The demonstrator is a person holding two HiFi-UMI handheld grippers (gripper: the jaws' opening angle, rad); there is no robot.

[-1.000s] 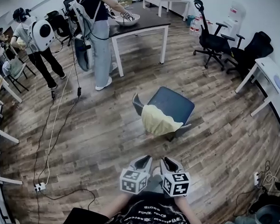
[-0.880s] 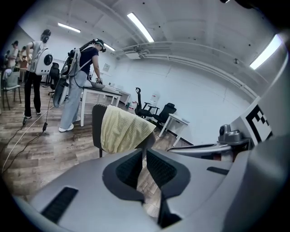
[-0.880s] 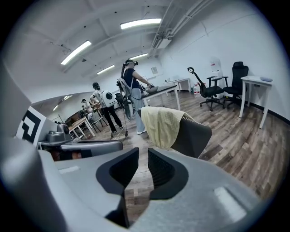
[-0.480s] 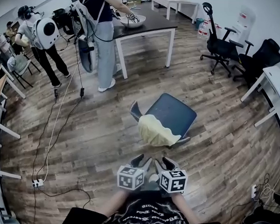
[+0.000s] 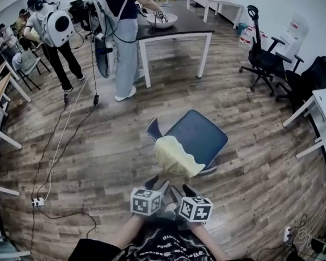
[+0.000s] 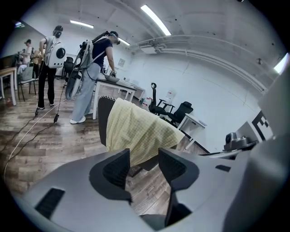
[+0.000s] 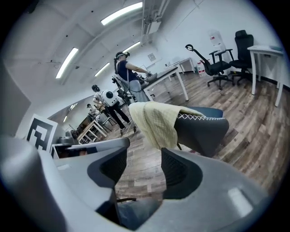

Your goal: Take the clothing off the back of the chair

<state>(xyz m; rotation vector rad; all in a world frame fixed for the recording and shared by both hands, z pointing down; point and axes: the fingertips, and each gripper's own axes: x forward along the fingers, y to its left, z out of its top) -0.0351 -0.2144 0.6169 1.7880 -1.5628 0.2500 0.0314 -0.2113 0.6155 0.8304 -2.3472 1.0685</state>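
Observation:
A pale yellow checked garment (image 5: pixel 174 157) hangs over the back of a dark blue chair (image 5: pixel 201 136) in the middle of the wooden floor. The same cloth (image 6: pixel 136 131) fills the left gripper view, and the cloth (image 7: pixel 156 120) drapes the chair's backrest (image 7: pixel 199 129) in the right gripper view. My left gripper (image 5: pixel 159 182) and right gripper (image 5: pixel 182 189) are side by side just short of the chair, both pointing at the garment. The jaws of both are opening and nothing is between them. Neither touches the cloth.
Two people (image 5: pixel 121 40) stand at a dark table (image 5: pixel 173 29) at the back left. Cables (image 5: pixel 58 149) trail over the floor on the left. Black office chairs (image 5: pixel 265 59) and a white desk (image 5: pixel 322 108) stand at the right.
Both grippers have come nearer to the chair, and their jaws have gone from nearly shut to apart. The garment has not moved.

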